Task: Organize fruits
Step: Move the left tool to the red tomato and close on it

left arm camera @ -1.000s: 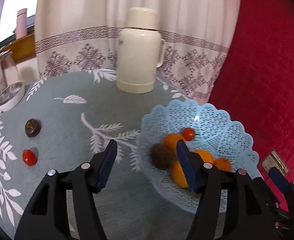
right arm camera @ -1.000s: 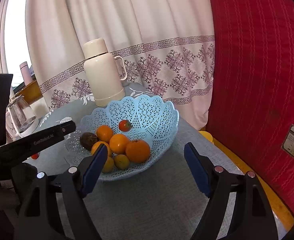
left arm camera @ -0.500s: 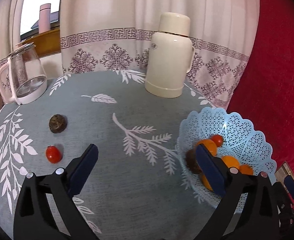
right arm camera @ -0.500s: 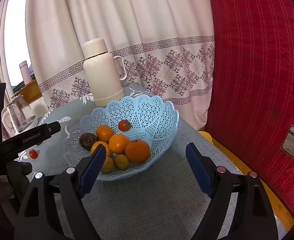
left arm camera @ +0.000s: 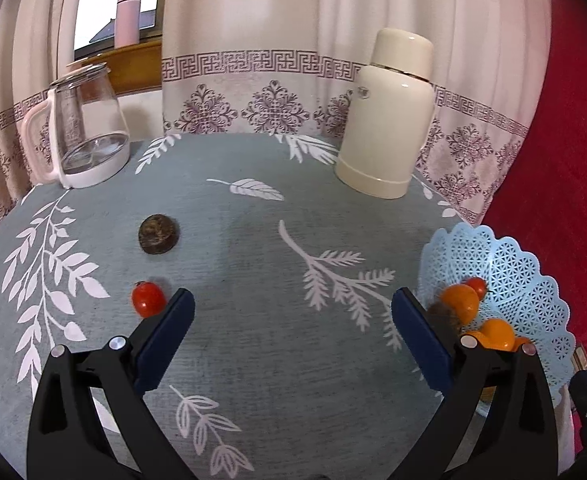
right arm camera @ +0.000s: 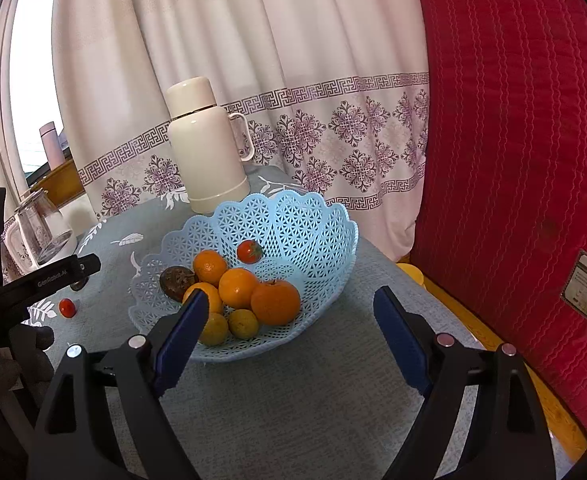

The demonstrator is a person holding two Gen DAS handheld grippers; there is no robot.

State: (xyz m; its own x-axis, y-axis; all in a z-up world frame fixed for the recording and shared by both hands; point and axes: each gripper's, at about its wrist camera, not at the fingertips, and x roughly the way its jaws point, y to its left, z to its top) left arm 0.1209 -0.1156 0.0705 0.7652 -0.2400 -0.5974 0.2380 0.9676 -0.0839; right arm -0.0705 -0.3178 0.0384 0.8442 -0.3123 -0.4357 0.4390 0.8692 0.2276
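A light blue lattice basket (right arm camera: 313, 216) holds several oranges (right arm camera: 275, 302), a small tomato (right arm camera: 249, 251) and a dark brown fruit (right arm camera: 176, 278); it also shows at the right of the left wrist view (left arm camera: 533, 280). On the cloth to the left lie a small red tomato (left arm camera: 148, 299) and a dark brown fruit (left arm camera: 158, 234). My left gripper (left arm camera: 293, 340) is open and empty, its left finger just right of the tomato. My right gripper (right arm camera: 289, 344) is open and empty, in front of the basket.
A cream thermos (left arm camera: 389, 120) stands at the back of the round table (left arm camera: 253, 220). A glass kettle (left arm camera: 85, 120) stands at the back left. A red padded surface (right arm camera: 513, 140) rises at the right. Curtains (right arm camera: 233, 40) hang behind.
My left gripper has swung left, away from the basket and toward the loose tomato and brown fruit, and its jaws have opened wider. The right gripper has barely moved.
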